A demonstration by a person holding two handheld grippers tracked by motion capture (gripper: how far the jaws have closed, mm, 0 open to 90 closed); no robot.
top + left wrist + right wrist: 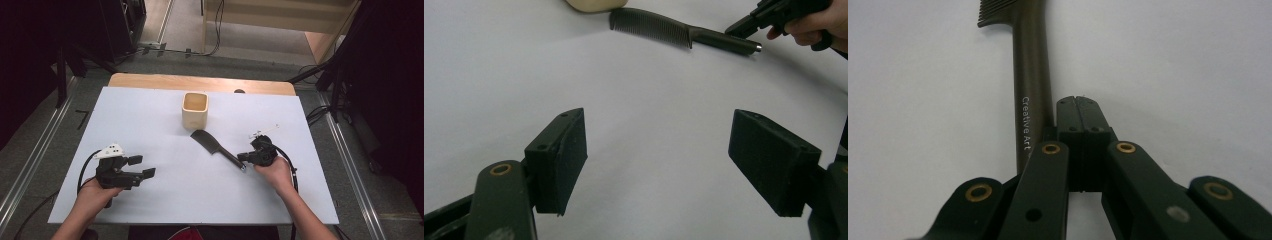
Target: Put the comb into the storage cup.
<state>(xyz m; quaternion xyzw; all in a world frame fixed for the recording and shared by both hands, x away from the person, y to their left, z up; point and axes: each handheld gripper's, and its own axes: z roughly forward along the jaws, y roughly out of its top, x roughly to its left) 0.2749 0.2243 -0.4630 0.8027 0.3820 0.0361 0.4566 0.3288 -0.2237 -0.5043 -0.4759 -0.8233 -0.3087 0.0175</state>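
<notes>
A black comb (215,145) lies slantwise on the white sheet (165,200), teeth end toward a beige square cup (195,110). My right gripper (242,157) is shut, its tips down at the comb's handle end. In the right gripper view the two pads (1078,107) press flat against each other with nothing between them, and the comb handle (1033,75) runs just to their left. My left gripper (142,166) rests at the near left, open and empty, with a wide gap in its own view (659,165). That view also has the comb (659,27) and the right gripper (740,27) farther off.
A small white piece (263,131) lies just beyond the right hand. The wooden table edge (150,80) shows behind the sheet. Cables and dark stands stand on the floor around the table. Bare sheet stretches between the two hands.
</notes>
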